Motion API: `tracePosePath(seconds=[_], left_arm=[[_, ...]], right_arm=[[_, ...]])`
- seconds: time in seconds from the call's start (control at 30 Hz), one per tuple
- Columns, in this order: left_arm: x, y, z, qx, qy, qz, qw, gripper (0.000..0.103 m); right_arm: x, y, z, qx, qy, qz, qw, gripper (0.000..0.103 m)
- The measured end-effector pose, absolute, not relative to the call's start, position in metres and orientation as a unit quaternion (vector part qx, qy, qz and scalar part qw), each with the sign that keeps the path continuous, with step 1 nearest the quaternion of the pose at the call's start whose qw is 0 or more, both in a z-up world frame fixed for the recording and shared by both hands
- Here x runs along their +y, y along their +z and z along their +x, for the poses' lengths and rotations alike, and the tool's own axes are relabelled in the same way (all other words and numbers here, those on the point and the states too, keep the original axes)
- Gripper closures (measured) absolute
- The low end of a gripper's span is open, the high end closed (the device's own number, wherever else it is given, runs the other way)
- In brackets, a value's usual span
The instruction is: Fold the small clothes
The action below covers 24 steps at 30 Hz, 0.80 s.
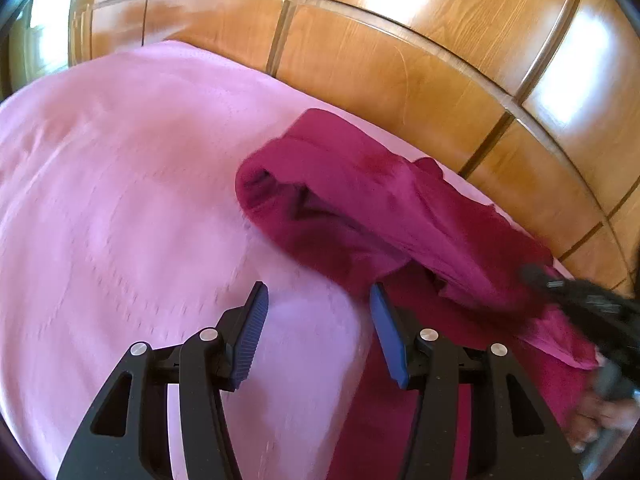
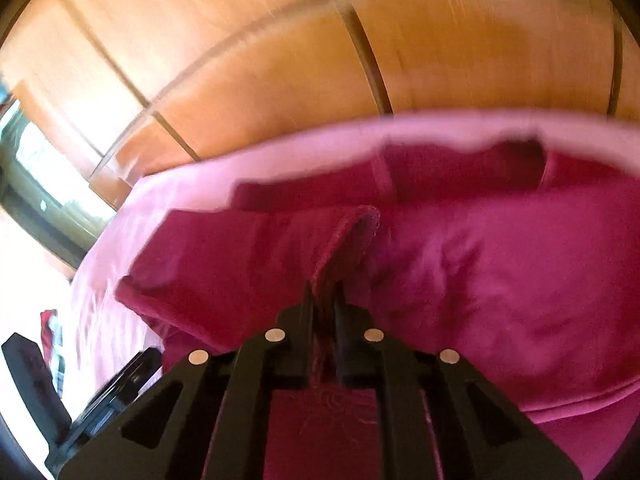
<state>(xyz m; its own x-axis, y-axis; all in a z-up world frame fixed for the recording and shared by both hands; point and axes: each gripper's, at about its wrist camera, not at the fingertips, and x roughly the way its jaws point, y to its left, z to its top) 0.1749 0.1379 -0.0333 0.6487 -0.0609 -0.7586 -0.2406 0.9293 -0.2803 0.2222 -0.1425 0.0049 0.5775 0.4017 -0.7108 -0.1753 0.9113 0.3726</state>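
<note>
1. Position of the work: the magenta garment [image 1: 360, 200] lies crumpled on the pink bedsheet [image 1: 120, 180], close to the edge that runs along the wooden wardrobe [image 1: 400, 60]. One part is lifted off the sheet; the rest stays on the bed in loose folds.

2. Right gripper [image 2: 324, 300]: the jaws are pressed together on a hemmed fold of the garment, and cloth rises in a ridge from the tips. Risk: the bite looks narrow and sits near the hem. If the pull continues at speed, the fold may slide out and the lifted part would drop back in a heap.

3. Left gripper [image 1: 318, 328]: the jaws stand spread and hold nothing. The right-hand pad is at the garment's edge, and only bedsheet shows between the pads. Risk: closing here may catch the sheet together with the garment, or sheet alone, and drag the bedding.

4. Risk from single-point lifting: with only one corner held, the cloth hangs bunched and may twist, so any fold made now would likely set creases instead of a flat edge.

5. Risk from position: a pull toward the wardrobe may carry cloth over the bed edge.

6. Both views are blurred; fine contact cannot be confirmed.
</note>
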Motion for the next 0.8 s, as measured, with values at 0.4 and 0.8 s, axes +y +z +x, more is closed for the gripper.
tracePosePath(seconds=[0.4,0.8], left_arm=[[0.126,-0.039,0.203,0.420,0.080,-0.140,0.893,0.066],[0.087,-0.036,0.179,0.416,0.023,-0.074,0.906,0.091]], right_arm=[[-0.247,0.092,0.166,0.281,0.114,0.116,0.946,0.097],[-0.333,-0.038,0.171,0.406,-0.003,0.169,0.898,0.097]])
